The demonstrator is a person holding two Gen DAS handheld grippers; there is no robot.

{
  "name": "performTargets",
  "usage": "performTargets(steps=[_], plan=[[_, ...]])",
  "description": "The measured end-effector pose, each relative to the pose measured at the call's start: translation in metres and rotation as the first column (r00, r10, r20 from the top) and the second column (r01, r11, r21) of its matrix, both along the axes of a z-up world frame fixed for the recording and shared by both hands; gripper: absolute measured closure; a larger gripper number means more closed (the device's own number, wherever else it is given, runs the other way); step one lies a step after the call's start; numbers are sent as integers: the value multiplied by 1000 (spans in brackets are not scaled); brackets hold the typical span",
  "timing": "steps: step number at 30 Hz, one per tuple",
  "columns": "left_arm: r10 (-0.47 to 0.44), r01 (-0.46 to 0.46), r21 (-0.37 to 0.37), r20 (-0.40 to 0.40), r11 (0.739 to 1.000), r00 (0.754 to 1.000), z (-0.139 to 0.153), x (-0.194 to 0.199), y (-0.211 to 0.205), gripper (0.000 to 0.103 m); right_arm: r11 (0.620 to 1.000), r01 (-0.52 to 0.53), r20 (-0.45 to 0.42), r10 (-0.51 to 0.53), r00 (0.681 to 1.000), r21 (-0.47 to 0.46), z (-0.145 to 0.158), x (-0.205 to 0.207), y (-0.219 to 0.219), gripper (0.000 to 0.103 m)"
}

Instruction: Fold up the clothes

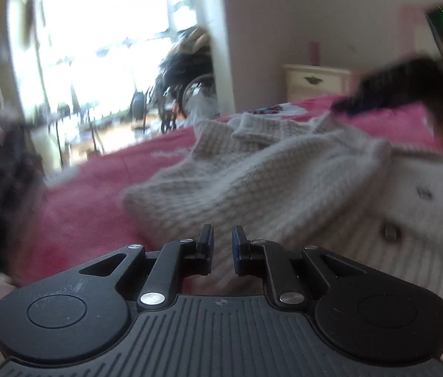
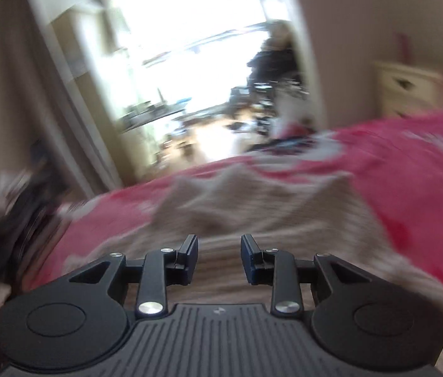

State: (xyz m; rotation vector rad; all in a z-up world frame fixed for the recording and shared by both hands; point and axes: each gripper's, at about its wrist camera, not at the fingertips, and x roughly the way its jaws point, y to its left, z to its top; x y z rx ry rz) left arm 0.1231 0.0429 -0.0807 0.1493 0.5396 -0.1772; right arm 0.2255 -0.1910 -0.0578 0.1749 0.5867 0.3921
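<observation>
Both grippers hold nothing. Left gripper point(image 1: 223, 235) has jaws a little apart, right gripper point(image 2: 219, 246) wider. Cream chunky-knit cardigan with dark buttons point(image 1: 253, 182) lies crumpled on the pink bedspread point(image 1: 102, 188), ahead of the left gripper, running toward the right gripper. Free room on both sides.

light: blown-out window point(image 1: 102, 40) glare | blur: heavy in right view | edges: fisheye bend, dark corners
</observation>
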Motion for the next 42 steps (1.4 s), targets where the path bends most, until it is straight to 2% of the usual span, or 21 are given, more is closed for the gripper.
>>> performTargets(steps=[2,3,4,6,9,11,13,14,16,17,18,19,21,23,26,28,31,33,36,39,42], plan=[[29,-27,33,-55,999,998,-24,12,-9,89,992,-18,-63,10,998,-128,-30,9,21,73],[35,-33,46,-48,998,998,-33,10,-10,89,978,-24,-116,0,993,-209,-51,16,29,73],[37,-34,58,-41,998,998,-39,8,-11,89,967,-28,-115,-2,993,-252,-66,17,32,72],[18,-16,65,-28,998,999,-31,4,-9,89,960,-37,-82,15,996,-276,-60,13,37,72],[33,-33,-17,-4,999,999,-16,6,6,87,959,-69,-72,52,996,-274,-36,11,45,71],[60,-59,-23,33,998,998,-13,12,8,82,955,-115,-35,109,993,-275,-26,10,54,71],[73,-73,-12,-8,997,997,-23,22,5,80,951,-147,-45,140,989,-272,-29,21,65,72],[84,-84,-5,-36,996,996,-31,25,3,80,950,-139,-58,128,990,-279,-35,30,68,72],[78,-78,17,0,997,997,-40,17,2,80,946,-70,-89,44,995,-317,-55,51,61,72],[67,-68,39,19,997,998,-42,13,0,80,952,-29,-102,-2,995,-305,-61,59,53,72],[64,-65,49,30,997,998,-43,10,-1,80,967,11,-114,-41,993,-256,-60,64,44,74],[62,-64,55,38,996,997,-44,8,0,79,969,67,-115,-96,989,-238,-57,66,37,85],[73,-74,23,40,997,997,-39,6,4,79,965,134,-82,-155,985,-224,-44,60,34,81],[92,-91,-23,53,996,994,-30,7,11,78,987,59,-62,-69,996,-149,-33,49,39,81],[123,-112,-117,95,987,988,-10,13,19,75,981,-95,-13,94,996,-166,-26,37,67,81],[134,-120,-182,66,976,989,-2,35,23,71,976,-126,-22,124,992,-177,-32,40,77,82],[191,-200,-193,-66,961,979,-13,89,23,72,976,-93,-62,82,995,-197,-56,49,80,82],[293,-315,-169,-145,934,945,-27,120,35,72,969,-89,-43,81,996,-232,-68,43,81,83],[342,-385,-242,-202,891,918,-37,141,62,73,961,-90,-42,82,996,-261,-65,31,81,82],[336,-377,-259,-189,889,923,-42,142,70,73,959,-108,-2,112,994,-261,-51,13,76,82],[336,-367,-252,-158,895,928,-48,139,70,73,922,-163,-21,166,986,-350,-70,-3,74,82]])
